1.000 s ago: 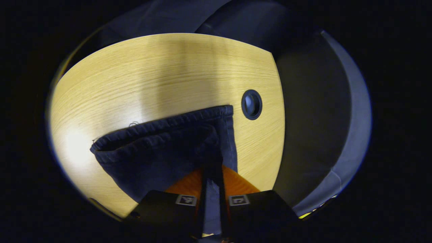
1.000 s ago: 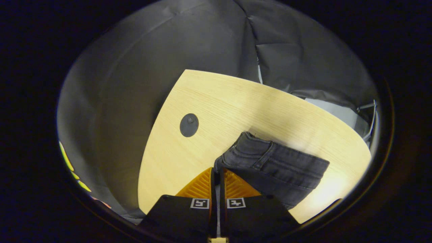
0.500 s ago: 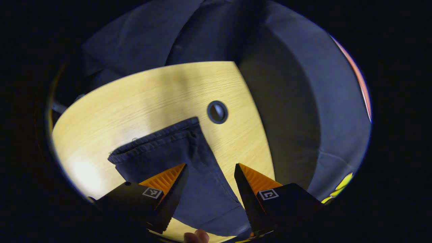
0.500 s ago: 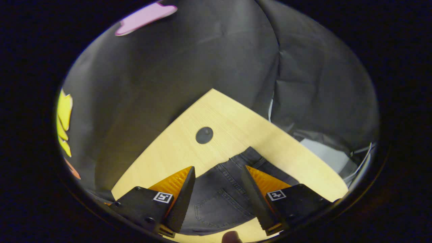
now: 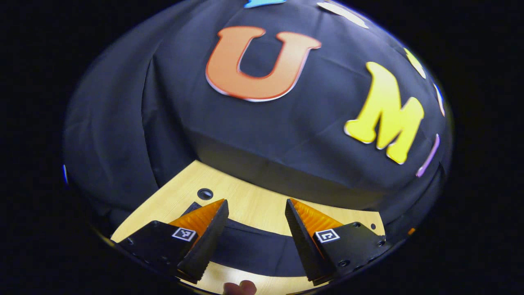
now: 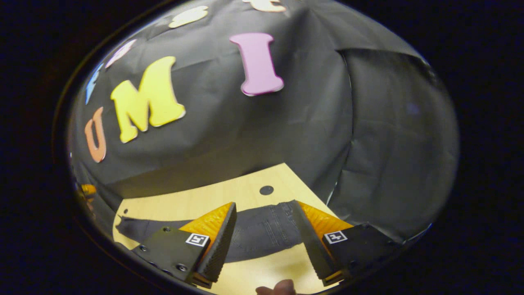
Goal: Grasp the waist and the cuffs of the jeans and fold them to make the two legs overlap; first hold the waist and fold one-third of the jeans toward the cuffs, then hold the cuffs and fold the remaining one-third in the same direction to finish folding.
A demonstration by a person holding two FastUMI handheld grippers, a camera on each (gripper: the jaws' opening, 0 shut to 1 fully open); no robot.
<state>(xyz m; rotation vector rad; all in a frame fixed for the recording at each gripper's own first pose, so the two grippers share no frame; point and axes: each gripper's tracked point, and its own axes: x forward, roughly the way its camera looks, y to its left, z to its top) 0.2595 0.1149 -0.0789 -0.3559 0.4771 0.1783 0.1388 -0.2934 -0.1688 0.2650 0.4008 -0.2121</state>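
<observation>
My left hand-held gripper (image 5: 254, 229) and right hand-held gripper (image 6: 264, 233) are both open, holding nothing. The jeans (image 6: 262, 233) lie long across the desk (image 6: 213, 194) — a sloppy grab could bunch them up.

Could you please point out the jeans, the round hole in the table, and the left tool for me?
jeans (image 6: 262, 231), right gripper view, on the dark denim between the fingers.
round hole (image 5: 205, 193), left gripper view, on its dark middle in the table.
left tool (image 5: 256, 217), left gripper view, midway between its open fingertips.
</observation>
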